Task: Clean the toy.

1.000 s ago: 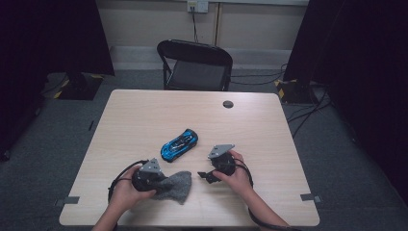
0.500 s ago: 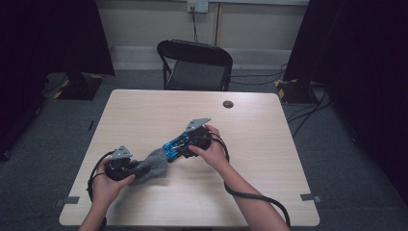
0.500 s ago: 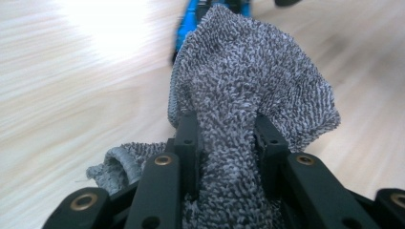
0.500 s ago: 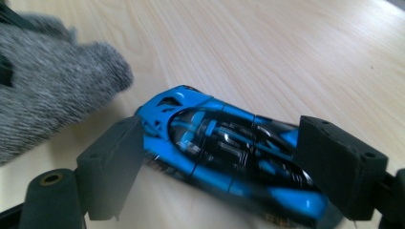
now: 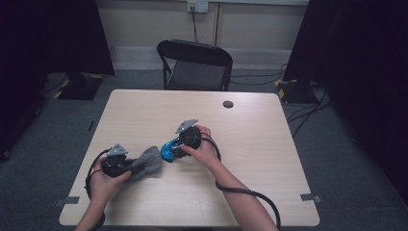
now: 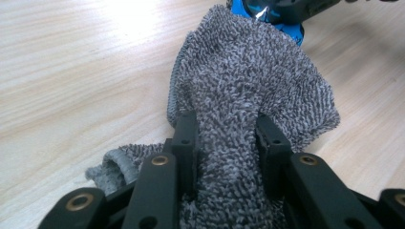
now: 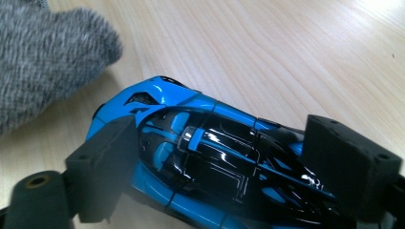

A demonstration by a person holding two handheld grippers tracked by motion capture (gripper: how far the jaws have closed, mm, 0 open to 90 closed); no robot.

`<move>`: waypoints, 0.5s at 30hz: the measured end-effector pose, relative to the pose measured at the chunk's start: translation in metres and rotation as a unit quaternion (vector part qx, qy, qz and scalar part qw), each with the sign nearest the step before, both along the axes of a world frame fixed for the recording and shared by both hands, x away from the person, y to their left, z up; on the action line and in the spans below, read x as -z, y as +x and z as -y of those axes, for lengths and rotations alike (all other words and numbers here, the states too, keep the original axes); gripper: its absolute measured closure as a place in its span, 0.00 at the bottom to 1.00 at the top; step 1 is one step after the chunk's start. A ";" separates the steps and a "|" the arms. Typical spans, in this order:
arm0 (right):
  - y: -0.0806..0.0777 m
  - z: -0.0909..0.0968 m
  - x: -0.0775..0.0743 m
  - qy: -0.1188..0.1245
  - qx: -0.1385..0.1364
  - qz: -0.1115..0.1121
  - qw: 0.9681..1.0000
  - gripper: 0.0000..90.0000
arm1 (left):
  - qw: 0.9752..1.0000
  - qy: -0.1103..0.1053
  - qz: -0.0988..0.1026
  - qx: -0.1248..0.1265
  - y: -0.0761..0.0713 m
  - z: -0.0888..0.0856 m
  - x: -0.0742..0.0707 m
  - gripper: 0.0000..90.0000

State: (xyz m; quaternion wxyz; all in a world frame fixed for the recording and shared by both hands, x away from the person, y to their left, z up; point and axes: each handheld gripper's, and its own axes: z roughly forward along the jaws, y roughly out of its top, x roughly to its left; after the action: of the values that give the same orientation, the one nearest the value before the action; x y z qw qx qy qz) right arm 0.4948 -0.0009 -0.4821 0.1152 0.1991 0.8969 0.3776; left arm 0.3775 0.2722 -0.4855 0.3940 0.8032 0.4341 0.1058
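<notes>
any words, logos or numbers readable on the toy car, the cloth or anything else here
None can be read.
The blue toy car carries black and silver trim lines, no letters or numbers that I can make out.
The grey cloth has no label or tag in sight.
The wall outlet is too small to read.

A grey terry cloth (image 5: pixel 146 162) lies bunched on the tabletop's near left part, one fold drawn up into a narrow ridge. Just right of it and touching its far edge sits a glossy blue and black toy car (image 5: pixel 169 150), right way up on the wood, its nose toward the cloth.
</notes>
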 end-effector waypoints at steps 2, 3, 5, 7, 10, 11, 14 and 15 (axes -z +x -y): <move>0.002 0.001 0.003 0.011 -0.005 -0.001 1.000 0.11 | 1.000 0.003 0.007 0.008 0.000 0.002 0.002 0.68; 0.003 0.003 0.005 0.021 -0.006 -0.004 1.000 0.11 | 1.000 0.002 0.008 0.010 0.001 0.003 0.003 0.64; 0.004 0.004 0.007 0.035 -0.008 -0.007 0.999 0.10 | 1.000 0.000 0.012 0.019 0.002 0.005 0.005 0.54; 0.005 0.005 0.008 0.038 -0.009 -0.008 0.999 0.10 | 0.999 0.006 0.011 0.030 0.003 0.006 0.004 0.47; 0.005 0.004 0.007 0.034 -0.008 -0.011 0.999 0.10 | 0.998 0.012 0.023 0.049 0.003 0.007 0.001 0.39; 0.005 0.004 0.007 0.034 -0.008 -0.010 0.999 0.10 | 0.998 0.011 0.026 0.061 0.002 0.008 0.001 0.38; 0.006 0.005 0.008 0.037 -0.010 -0.009 0.999 0.10 | 0.996 0.023 0.023 0.079 0.002 0.011 0.003 0.33; 0.006 0.005 0.008 0.037 -0.010 -0.009 0.999 0.10 | 0.996 0.029 0.019 0.080 0.002 0.012 0.005 0.33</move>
State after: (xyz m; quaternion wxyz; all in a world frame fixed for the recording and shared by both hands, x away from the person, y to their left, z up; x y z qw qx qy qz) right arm 0.5004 -0.0059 -0.4899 0.0957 0.1980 0.8853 0.4097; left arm 0.3797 0.2603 -0.4906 0.3858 0.8444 0.3576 0.1015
